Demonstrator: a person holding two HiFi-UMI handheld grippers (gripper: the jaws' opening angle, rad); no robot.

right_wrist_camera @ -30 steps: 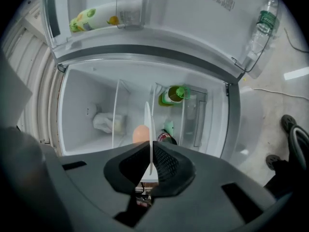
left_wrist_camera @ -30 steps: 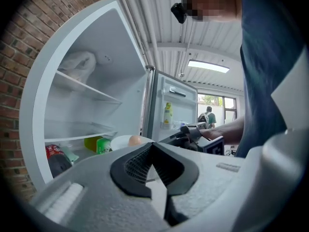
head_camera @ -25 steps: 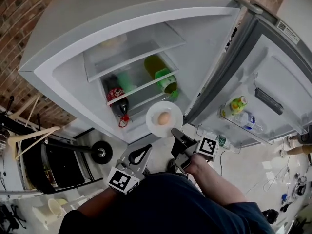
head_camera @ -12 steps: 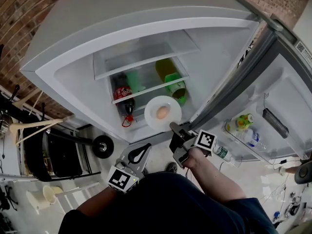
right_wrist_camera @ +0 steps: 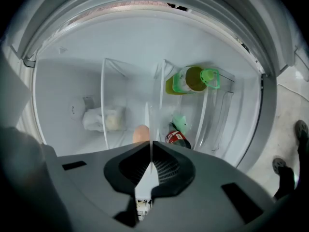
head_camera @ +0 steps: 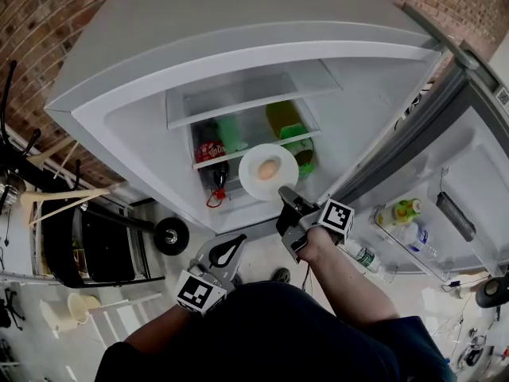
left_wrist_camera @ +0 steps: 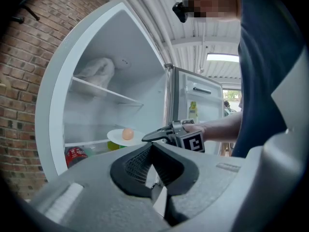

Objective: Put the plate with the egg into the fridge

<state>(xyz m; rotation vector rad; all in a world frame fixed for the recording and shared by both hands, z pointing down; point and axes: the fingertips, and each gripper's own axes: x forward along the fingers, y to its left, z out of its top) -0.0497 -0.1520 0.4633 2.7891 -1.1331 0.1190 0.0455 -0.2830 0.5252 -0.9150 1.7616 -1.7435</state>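
Observation:
A white plate [head_camera: 253,178] carrying a brown egg [head_camera: 269,169] hangs in front of the open fridge [head_camera: 119,126], level with the glass shelf [head_camera: 246,146]. My right gripper [head_camera: 284,196] is shut on the plate's near rim. In the right gripper view the plate [right_wrist_camera: 147,117] shows edge-on as a thin white line between the jaws of the right gripper [right_wrist_camera: 151,147], with the egg [right_wrist_camera: 141,133] just beyond. My left gripper [head_camera: 239,242] hangs lower, below the fridge body, shut and empty. The left gripper view shows the plate [left_wrist_camera: 118,138], the egg [left_wrist_camera: 127,134] and the right gripper [left_wrist_camera: 147,137] beyond the left gripper [left_wrist_camera: 151,145].
On the fridge shelves are a yellow bottle with a green cap [right_wrist_camera: 193,79], a cola bottle [right_wrist_camera: 177,138] and a white bag [right_wrist_camera: 104,119]. The open door [head_camera: 469,173] stands at the right, with bottles [head_camera: 402,211] in its rack. A wheeled cart [head_camera: 95,253] stands at the lower left.
The plate with the egg has moved up and in toward the fridge's shelves, carried by the right gripper. The left gripper has stayed where it was.

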